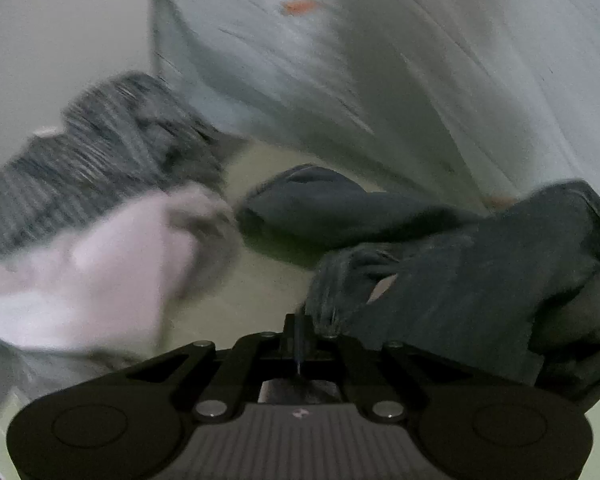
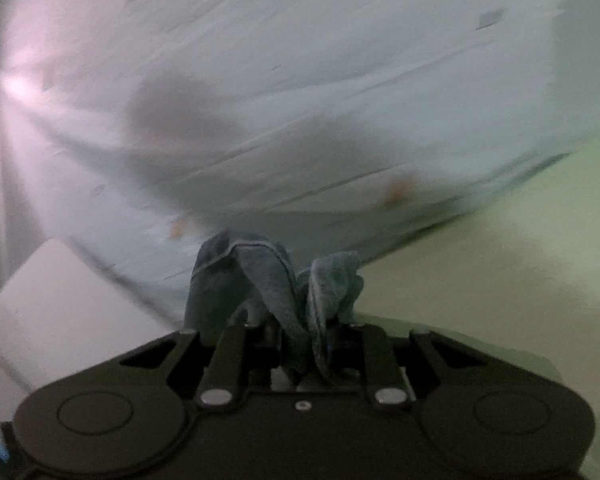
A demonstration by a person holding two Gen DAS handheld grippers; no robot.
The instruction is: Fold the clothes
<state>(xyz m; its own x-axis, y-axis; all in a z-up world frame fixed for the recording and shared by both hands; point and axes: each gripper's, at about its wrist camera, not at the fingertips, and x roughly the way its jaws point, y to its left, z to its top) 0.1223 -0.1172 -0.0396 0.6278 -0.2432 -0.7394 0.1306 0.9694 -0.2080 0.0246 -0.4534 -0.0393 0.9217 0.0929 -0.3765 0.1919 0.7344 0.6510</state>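
Observation:
A dark grey garment [image 1: 460, 280] lies crumpled on the pale green surface [image 1: 236, 300] at the right of the left wrist view. Its near edge is pinched in my left gripper [image 1: 299, 322], whose jaws are closed together. In the right wrist view my right gripper [image 2: 310, 332] is shut on a bunched blue-grey cloth [image 2: 260, 276] that sticks up between the jaws and hides the fingertips. Whether both grippers hold the same garment, I cannot tell. Both views are blurred.
A grey striped knit [image 1: 100, 152] and a pale pink garment [image 1: 100, 264] lie at the left. A large pale sheet [image 1: 380, 60] with orange marks fills the background, the same sheet [image 2: 300, 80] in the right view. A white box [image 2: 60, 312] sits left, green surface [image 2: 520, 260] right.

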